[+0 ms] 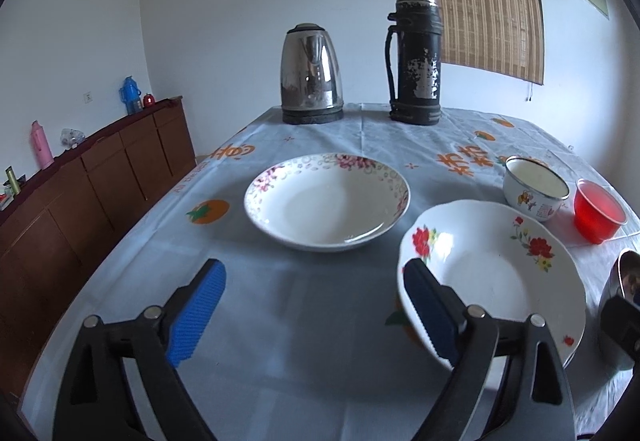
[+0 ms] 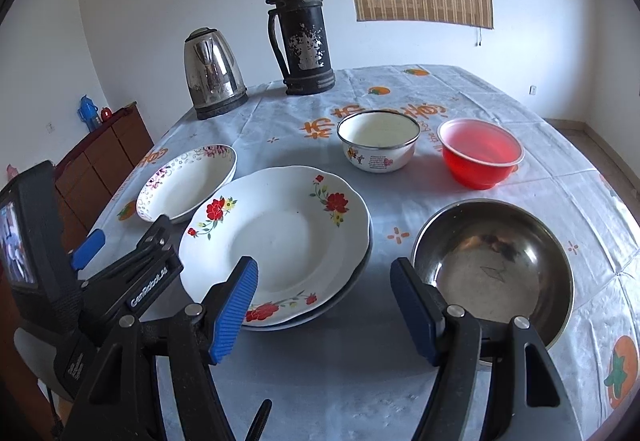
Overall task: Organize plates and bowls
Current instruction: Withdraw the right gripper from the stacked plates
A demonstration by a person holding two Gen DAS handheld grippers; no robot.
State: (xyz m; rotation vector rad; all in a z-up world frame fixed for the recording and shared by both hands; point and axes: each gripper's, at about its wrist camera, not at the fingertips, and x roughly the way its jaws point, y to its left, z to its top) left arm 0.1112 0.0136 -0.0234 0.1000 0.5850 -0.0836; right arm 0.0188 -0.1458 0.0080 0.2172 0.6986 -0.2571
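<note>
A red-flower plate (image 2: 280, 237) lies on top of another plate at the table's middle; it also shows in the left wrist view (image 1: 492, 269). A pink-rimmed deep plate (image 1: 326, 201) sits to its left (image 2: 188, 181). A white enamel bowl (image 2: 378, 145), a red plastic bowl (image 2: 480, 153) and a steel bowl (image 2: 492, 265) sit to the right. My left gripper (image 1: 316, 305) is open and empty, its right finger over the flower plate's left rim. My right gripper (image 2: 324, 305) is open and empty, between the flower plate and the steel bowl.
A steel kettle (image 1: 311, 75) and a black thermos (image 1: 414, 57) stand at the table's far edge. A brown sideboard (image 1: 92, 177) with bottles runs along the left wall. The tablecloth (image 1: 300, 341) hangs over the table's near edge.
</note>
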